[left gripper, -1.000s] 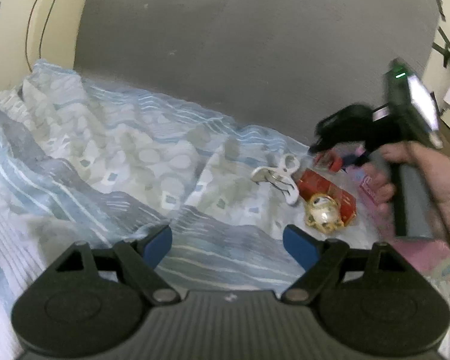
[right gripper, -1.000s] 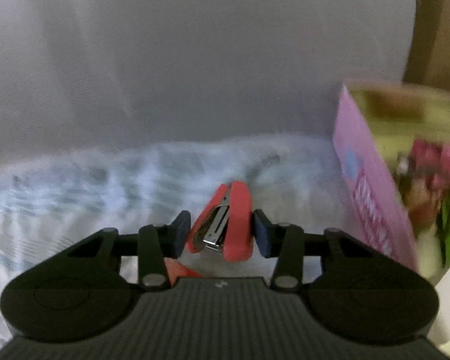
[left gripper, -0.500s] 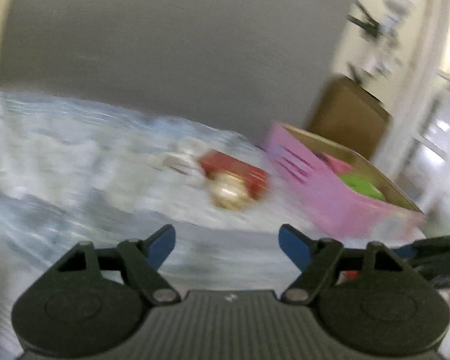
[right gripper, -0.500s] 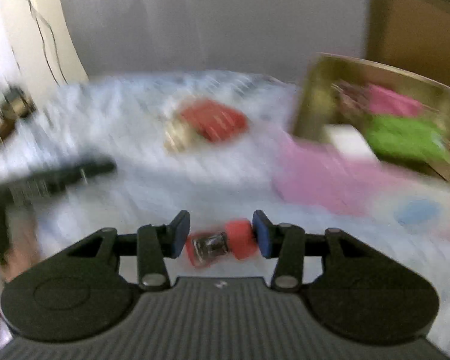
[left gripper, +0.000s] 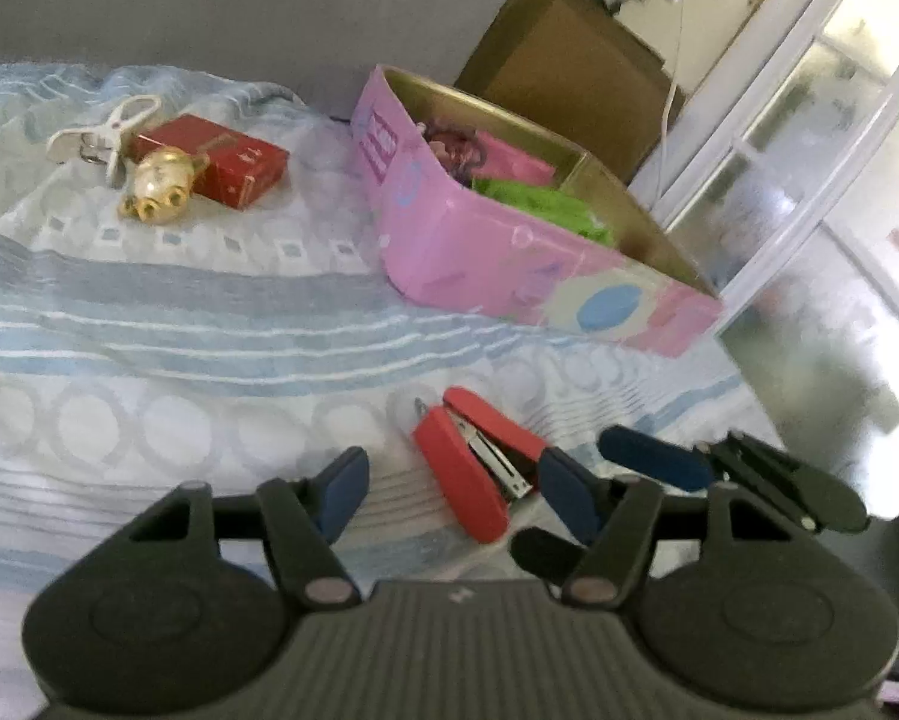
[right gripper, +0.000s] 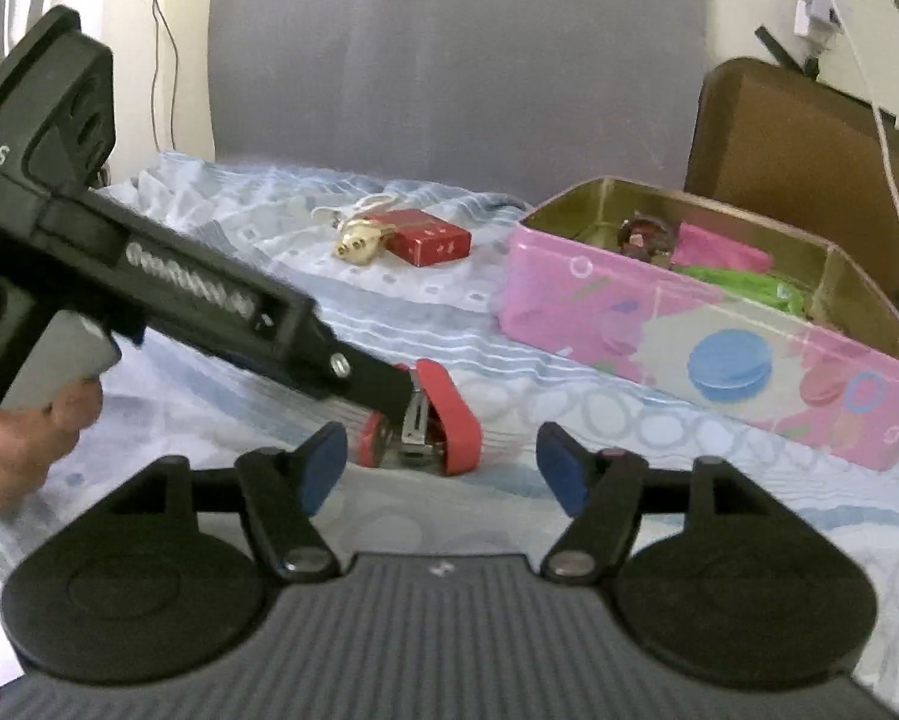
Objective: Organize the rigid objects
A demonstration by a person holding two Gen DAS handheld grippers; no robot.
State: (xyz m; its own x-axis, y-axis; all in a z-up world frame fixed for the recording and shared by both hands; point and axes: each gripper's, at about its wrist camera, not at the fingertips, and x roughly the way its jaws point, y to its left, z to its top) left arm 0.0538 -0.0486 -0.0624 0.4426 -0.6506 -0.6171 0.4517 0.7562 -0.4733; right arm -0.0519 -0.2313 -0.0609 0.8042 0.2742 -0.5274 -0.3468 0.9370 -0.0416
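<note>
Blue-and-white patterned bedspread (left gripper: 167, 324) covers the bed. Small red stapler (left gripper: 473, 468) lies at lower centre of the left wrist view, between the left gripper (left gripper: 455, 492) jaws, which are closing (pads not yet pressing). Right gripper (right gripper: 443, 462) jaws are opening, clear of the stapler. Pink rectangular tin (right gripper: 677, 330) sits at right; red box (left gripper: 215, 162) lies at upper left.

Both wrist views low over the bedspread (left gripper: 149, 324), angled downward, sharing red stapler (left gripper: 470, 468) and pink tin (right gripper: 689, 336)
</note>
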